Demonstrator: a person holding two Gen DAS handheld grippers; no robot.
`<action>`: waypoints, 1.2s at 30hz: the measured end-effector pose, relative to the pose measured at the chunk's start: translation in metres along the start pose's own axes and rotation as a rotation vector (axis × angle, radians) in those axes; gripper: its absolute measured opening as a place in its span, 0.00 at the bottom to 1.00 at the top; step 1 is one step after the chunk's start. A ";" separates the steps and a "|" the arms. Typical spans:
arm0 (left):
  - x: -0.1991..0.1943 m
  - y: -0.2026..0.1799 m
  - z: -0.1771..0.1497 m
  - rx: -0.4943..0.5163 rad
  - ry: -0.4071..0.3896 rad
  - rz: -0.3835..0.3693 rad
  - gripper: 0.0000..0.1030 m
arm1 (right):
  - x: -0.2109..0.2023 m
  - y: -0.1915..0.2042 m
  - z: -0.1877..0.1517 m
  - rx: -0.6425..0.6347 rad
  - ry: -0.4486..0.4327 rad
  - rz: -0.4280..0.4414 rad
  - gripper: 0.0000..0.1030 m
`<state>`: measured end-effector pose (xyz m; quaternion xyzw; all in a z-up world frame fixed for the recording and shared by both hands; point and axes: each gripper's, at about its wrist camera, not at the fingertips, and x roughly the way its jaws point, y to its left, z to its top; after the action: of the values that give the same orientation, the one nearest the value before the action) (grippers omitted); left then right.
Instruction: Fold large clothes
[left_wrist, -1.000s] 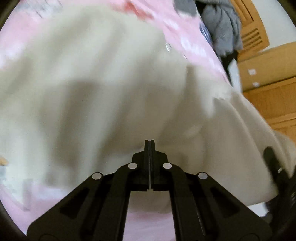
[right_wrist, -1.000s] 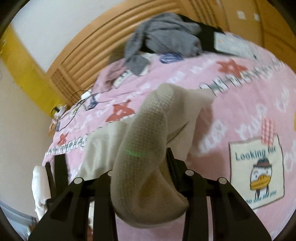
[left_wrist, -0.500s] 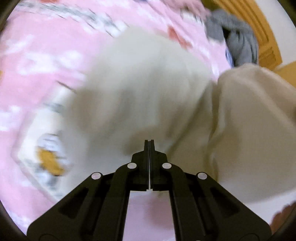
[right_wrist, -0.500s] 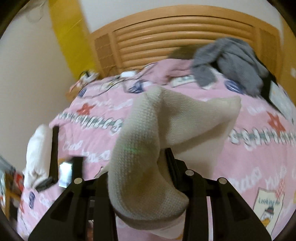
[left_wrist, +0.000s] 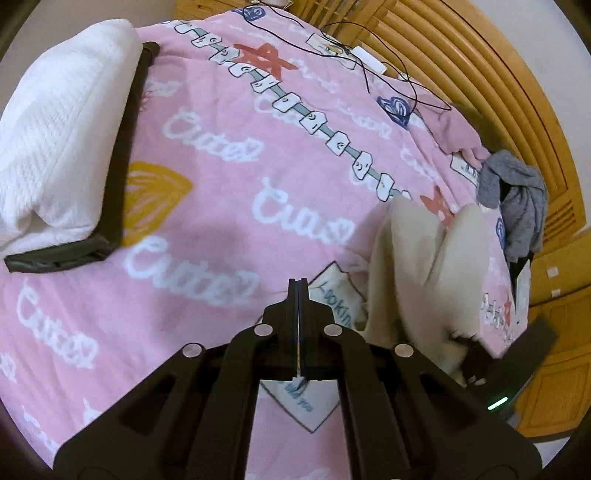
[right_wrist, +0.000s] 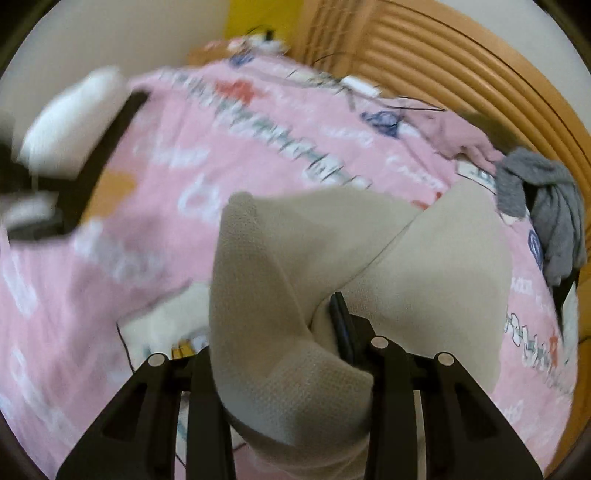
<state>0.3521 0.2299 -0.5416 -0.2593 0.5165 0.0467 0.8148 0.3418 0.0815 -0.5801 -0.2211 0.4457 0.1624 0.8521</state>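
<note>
My right gripper (right_wrist: 295, 332) clamps a thick fold of cream waffle-knit garment (right_wrist: 280, 295); left gripper (left_wrist: 297, 295) clenched, empty, over fleecy pink bed cover (left_wrist: 207, 155).

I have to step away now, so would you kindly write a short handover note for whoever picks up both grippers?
Left gripper: shut, empty, above the pink bedspread.
Right gripper: clamped on a thick bunch of the cream knit garment, which trails onto the bed.
Nearby: grey garment heaped by the headboard; white folded item at the far edge.
Done: cream garment picked up, no neat fold visible.
Left: lay it flat, fold it, then probably the grey one.
</note>
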 end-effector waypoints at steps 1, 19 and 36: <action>0.002 0.001 -0.001 0.000 0.006 -0.003 0.00 | 0.005 0.008 -0.007 -0.034 0.008 -0.019 0.32; 0.060 -0.077 0.015 0.093 0.176 -0.197 0.00 | -0.062 -0.129 0.064 0.347 0.121 -0.115 0.92; 0.117 -0.052 -0.037 -0.003 0.279 -0.143 0.00 | 0.037 -0.151 0.066 0.255 0.359 -0.103 0.15</action>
<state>0.3936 0.1453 -0.6354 -0.3006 0.6049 -0.0472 0.7359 0.4794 -0.0094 -0.5424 -0.1595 0.5952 0.0191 0.7874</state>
